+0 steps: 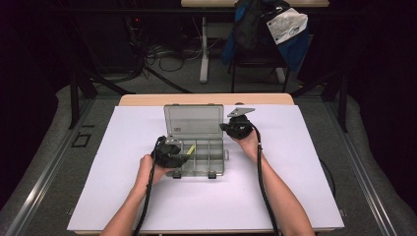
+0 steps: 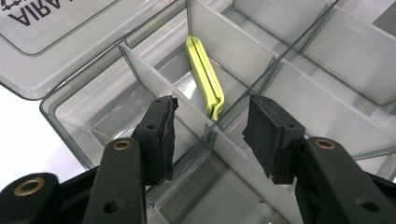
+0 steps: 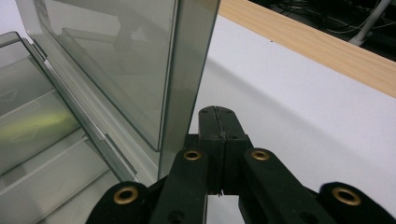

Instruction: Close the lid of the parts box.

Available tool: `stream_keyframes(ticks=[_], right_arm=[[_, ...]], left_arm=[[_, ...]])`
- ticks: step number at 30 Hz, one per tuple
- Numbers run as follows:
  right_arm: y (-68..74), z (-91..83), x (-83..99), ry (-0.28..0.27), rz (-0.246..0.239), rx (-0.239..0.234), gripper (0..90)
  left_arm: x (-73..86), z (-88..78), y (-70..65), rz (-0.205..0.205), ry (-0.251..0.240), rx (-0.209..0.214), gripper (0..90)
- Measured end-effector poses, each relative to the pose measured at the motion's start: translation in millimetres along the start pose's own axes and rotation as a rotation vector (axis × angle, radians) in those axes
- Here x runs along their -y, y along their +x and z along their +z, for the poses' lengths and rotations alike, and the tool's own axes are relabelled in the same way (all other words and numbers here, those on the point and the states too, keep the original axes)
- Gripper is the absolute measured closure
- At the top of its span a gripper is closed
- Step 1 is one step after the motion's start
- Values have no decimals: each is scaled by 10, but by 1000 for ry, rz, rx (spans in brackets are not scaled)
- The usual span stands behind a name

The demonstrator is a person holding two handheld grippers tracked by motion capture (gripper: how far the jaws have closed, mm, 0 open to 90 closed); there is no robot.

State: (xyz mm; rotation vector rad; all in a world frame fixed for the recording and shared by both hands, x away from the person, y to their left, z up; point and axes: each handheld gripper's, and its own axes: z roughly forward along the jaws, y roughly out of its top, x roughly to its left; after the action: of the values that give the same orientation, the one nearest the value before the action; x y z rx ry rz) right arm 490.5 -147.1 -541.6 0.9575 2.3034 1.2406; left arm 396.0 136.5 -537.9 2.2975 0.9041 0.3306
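High view – box: the clear organiser box (image 1: 199, 156) sits mid-surface on the white surface (image 1: 123, 196), its lid (image 1: 193, 120) standing up at the far side.
High view – your left tongs (image 1: 183, 156): they hang over the box's left compartments, right by the yellow-green clip (image 1: 191, 148).
High view – your right tongs (image 1: 227, 127): they sit at the lid's right edge, against it as far as this view tells.
Left gripper view – left tongs (image 2: 210, 133): spread, nothing pinched; the fingers (image 2: 161, 135) straddle a divider (image 2: 177, 109).
Left gripper view – clip (image 2: 205, 77): it lies aslant in the compartment just beyond the fingertips, one end up on the partition, apart from both pads.
Right gripper view – right tongs (image 3: 217, 122): pressed together with nothing between them, just beside the upright lid's edge (image 3: 184, 79); you look to be propping the lid open.
Progress: the lid is up and the clip is in the box, free of the tongs. Judging by that, the placing looks done; what seems left is drawing your left tongs out and lowering the lid.
Hard to tell: whether the right tongs truly touch the lid; the lid's lettering is cut off; the clip shows as a pale smear through the plastic in the right gripper view; the room behind is dark.
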Motion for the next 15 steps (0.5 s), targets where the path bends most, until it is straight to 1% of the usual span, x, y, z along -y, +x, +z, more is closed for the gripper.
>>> stream_keyframes(ticks=[3,4,5,6,9,11,12,13,15], right_arm=[[-1,-2,2,-2,2,0,900],[-3,-7,1,-4,-3,1,900],[-3,-7,1,-4,-3,1,900],[-3,-13,1,-6,-3,1,900],[-5,-24,4,-13,-2,-2,900],[-6,-30,10,-11,-5,0,900],[-2,-39,15,-19,-7,-2,900],[-2,-39,15,-19,-7,-2,900],[5,-49,16,-23,-10,-2,900]], left_arm=[[-6,4,-6,12,0,-7,492],[-13,2,-2,14,-5,-12,422],[-13,2,-2,14,-5,-12,379],[-19,-6,2,15,-5,-15,379],[-39,-57,17,7,-33,-14,280],[-55,-107,23,5,-54,-13,233],[-70,-151,31,-2,-72,-20,158],[-70,-151,31,-2,-72,-20,128],[-84,-206,52,-5,-93,-31,125]])
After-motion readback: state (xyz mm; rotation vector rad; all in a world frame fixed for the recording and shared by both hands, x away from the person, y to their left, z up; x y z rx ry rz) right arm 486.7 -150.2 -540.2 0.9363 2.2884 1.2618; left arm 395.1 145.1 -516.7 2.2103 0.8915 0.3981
